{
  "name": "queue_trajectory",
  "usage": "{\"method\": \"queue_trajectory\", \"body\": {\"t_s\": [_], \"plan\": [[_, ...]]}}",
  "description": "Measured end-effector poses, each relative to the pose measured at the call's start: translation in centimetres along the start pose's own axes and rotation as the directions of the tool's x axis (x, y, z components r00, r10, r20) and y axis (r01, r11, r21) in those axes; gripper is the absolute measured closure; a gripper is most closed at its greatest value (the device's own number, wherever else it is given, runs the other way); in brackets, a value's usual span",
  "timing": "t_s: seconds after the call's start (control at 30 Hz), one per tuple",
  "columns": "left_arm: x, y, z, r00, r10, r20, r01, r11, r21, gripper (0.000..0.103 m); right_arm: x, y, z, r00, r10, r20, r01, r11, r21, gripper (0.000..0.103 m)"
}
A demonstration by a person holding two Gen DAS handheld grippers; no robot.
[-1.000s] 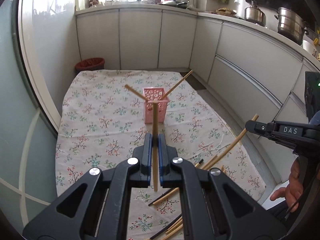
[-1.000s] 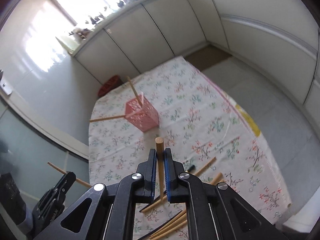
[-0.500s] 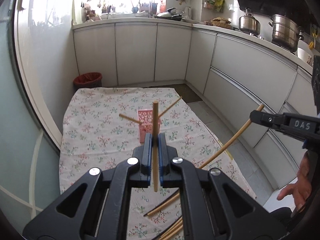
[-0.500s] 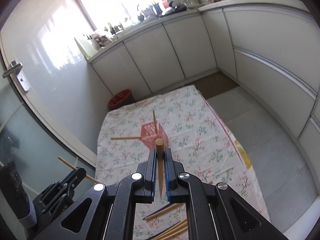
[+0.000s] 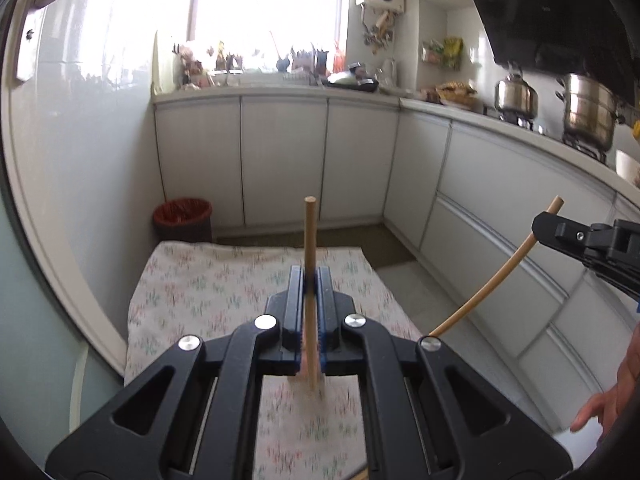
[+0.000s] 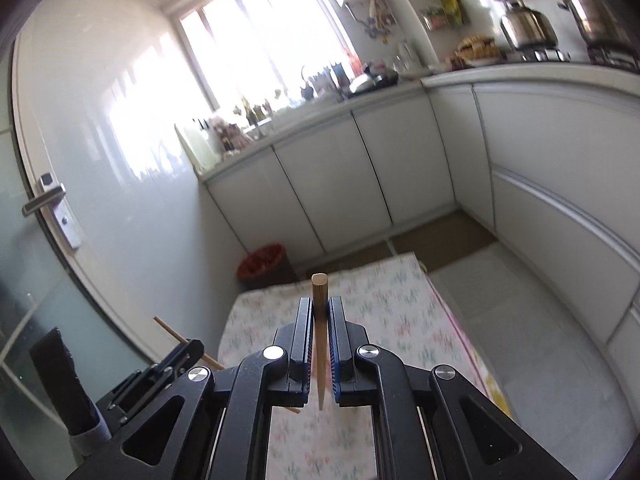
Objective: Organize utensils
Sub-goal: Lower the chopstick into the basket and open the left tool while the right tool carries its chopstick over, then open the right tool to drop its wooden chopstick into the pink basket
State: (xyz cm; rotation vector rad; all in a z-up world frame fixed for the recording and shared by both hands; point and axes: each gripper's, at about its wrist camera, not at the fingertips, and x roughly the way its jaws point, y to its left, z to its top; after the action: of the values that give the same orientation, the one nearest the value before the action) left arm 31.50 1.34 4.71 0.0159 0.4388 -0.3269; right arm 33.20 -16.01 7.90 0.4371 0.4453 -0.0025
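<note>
My left gripper (image 5: 310, 276) is shut on a wooden chopstick (image 5: 309, 236) that stands upright between its pads, high above the floral cloth (image 5: 208, 280). My right gripper (image 6: 319, 306) is shut on another wooden chopstick (image 6: 319, 292), also upright. The right gripper shows at the right of the left wrist view (image 5: 580, 238) with its chopstick (image 5: 492, 280) slanting down. The left gripper shows at the lower left of the right wrist view (image 6: 176, 360). A blurred pink patch (image 5: 303, 364) shows behind the left pads. The loose chopsticks on the cloth are out of view.
White kitchen cabinets (image 5: 280, 160) run along the back and right. A red bin (image 5: 183, 216) stands at the cloth's far left corner. Steel pots (image 5: 588, 116) sit on the counter at the right. A glass door with a handle (image 6: 44, 196) is on the left.
Both grippers have risen and tilted up, each still holding its chopstick. The pink basket has dropped from clear view and more of the cabinets and window shows.
</note>
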Motion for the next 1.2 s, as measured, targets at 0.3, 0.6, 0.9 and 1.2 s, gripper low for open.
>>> {"method": "queue_trajectory", "body": {"t_s": [0.3,0.6,0.9,1.2], "plan": [[8.7,1.2,0.1,0.999,0.029,-0.033,-0.031,0.997,-0.075,0.096,7.6,-0.1,2.1,1.000,-0.001,0.014,0.001,1.000,0.007,0.095],[9.0,3.1,-3.5,0.998,0.038,-0.044,-0.044,0.990,-0.131,0.096,14.7,-0.7,-0.6,0.999,-0.032,-0.026,0.031,0.999,-0.022,0.095],[4.9,5.4,-2.7,0.994,0.110,0.013,-0.107,0.985,-0.138,0.083,19.1,1.1,-3.6,0.995,-0.045,-0.087,0.041,0.998,-0.053,0.094],[2.2,5.7,-3.1,0.984,0.177,0.031,-0.169,0.970,-0.177,0.049,15.3,1.4,-5.1,0.993,-0.117,-0.018,0.114,0.989,-0.090,0.040]]}}
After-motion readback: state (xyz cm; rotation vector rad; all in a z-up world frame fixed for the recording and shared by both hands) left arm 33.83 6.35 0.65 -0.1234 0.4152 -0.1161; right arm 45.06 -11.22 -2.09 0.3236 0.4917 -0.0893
